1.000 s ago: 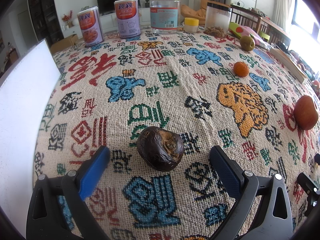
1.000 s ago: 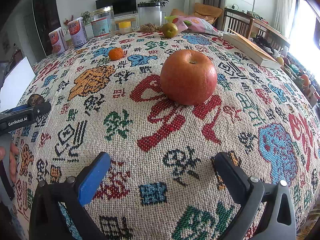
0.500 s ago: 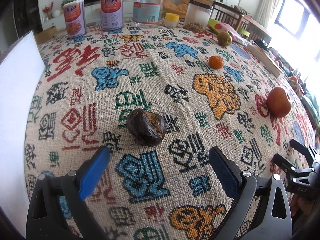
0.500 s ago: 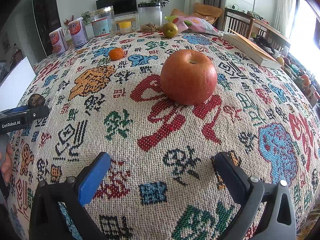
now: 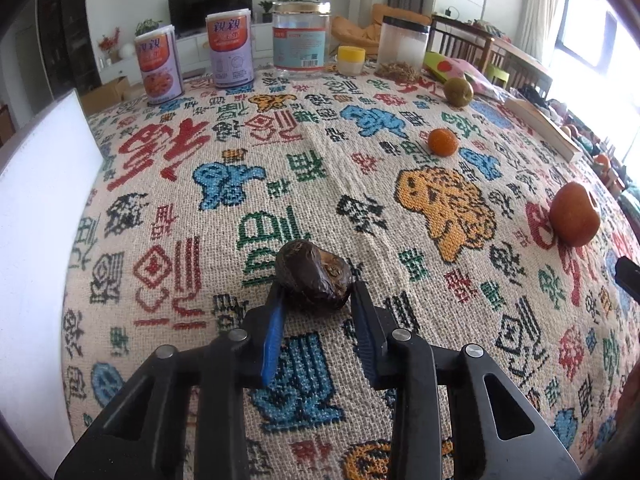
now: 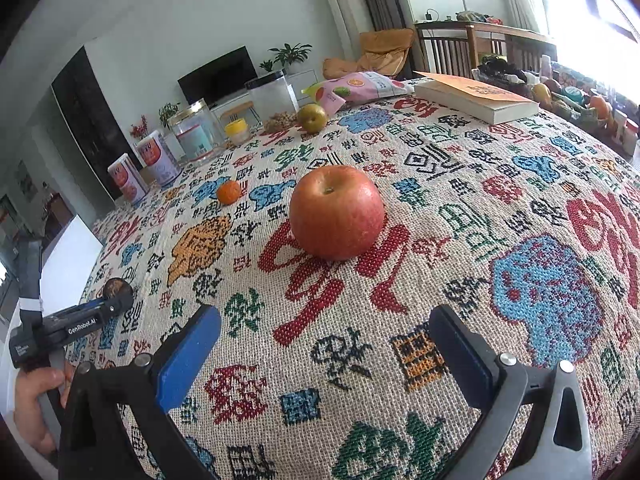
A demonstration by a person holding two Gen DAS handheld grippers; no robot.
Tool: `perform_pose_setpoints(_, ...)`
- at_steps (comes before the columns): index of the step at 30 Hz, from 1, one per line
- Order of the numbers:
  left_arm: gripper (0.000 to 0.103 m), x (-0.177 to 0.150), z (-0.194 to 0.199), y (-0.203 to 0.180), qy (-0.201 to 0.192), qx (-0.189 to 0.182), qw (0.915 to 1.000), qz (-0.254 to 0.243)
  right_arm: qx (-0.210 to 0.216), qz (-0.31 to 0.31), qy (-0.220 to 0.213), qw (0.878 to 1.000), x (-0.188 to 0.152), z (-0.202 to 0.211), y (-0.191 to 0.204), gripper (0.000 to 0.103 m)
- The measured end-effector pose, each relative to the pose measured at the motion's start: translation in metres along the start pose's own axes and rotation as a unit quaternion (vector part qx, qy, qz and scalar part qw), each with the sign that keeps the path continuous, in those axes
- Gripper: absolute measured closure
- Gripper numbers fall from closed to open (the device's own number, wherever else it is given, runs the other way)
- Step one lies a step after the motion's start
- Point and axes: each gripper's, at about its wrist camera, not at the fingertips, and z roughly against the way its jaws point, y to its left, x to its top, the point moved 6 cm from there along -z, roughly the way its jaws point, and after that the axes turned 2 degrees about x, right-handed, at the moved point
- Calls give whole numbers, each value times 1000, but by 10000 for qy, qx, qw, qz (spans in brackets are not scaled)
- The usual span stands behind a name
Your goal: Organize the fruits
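Left hand-held gripper [image 5: 316, 300]: my jaws just closing, clamped on dark wrinkled fruit [image 5: 312, 276]. Right hand-held gripper [image 6: 324, 344]: wide, empty; apple [image 6: 336, 212] at 12 o'clock. Next: lift.

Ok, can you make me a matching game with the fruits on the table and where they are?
Things:
1. dark wrinkled fruit
2. red apple
3. small orange
4. green-brown pear

Places:
A. beside the pink snack bag
B. pinched in the left tool
C. on the blue pattern, left of the apple
D. alone in front of the open right tool

Pairs: 1-B, 2-D, 3-C, 4-A. The left tool has just closed on the dark fruit; the right tool holds nothing.
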Motion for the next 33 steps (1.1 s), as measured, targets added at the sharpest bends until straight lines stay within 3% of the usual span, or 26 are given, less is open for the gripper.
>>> perform_pose_setpoints(6,70,-20,41,-2,-130,-368,9984,416,6,544,1067,9928,34,-58,14,0)
perform_pose_setpoints(9,70,-32,72,-5,-211,-581,9966,549,-242,825,1163,9895,48,-80,24,1)
perform_pose_setpoints(11,70,-39,94,-5,-306,-716,9952,592,-414,866,1201,9881,52,-88,23,28)
perform_pose_setpoints(12,70,-42,107,-4,-349,-782,9944,625,-489,830,1230,9877,53,-90,21,34)
perform_pose_setpoints(15,70,-45,153,3,-538,-1179,9876,885,-479,663,1300,9881,51,-86,21,34)
perform_pose_setpoints(17,70,-39,194,13,-824,-1445,9799,1105,-46,525,1341,9896,47,-72,36,34)
perform_pose_setpoints(20,70,-24,251,44,-1263,-1746,9625,1647,899,722,1362,9839,41,-49,97,34)
perform_pose_setpoints(23,70,-9,295,99,-1680,-1786,9405,2351,1891,1129,1497,9639,34,-26,191,34)
perform_pose_setpoints(25,70,-3,309,142,-1817,-1434,9357,2661,2470,1541,1603,9432,24,-9,260,34)
perform_pose_setpoints(26,69,-2,309,163,-1827,-1110,9372,2757,2740,1780,1655,9305,14,1,296,34)
perform_pose_setpoints(29,70,-9,278,223,-1408,-180,9416,3052,3367,2511,1772,8900,-21,29,391,34)
perform_pose_setpoints(31,71,-20,240,259,-915,106,9361,3395,3573,2987,1904,8642,-50,39,441,34)
perform_pose_setpoints(33,73,-31,203,284,-400,205,9260,3749,3508,3479,2044,8451,-80,35,477,34)
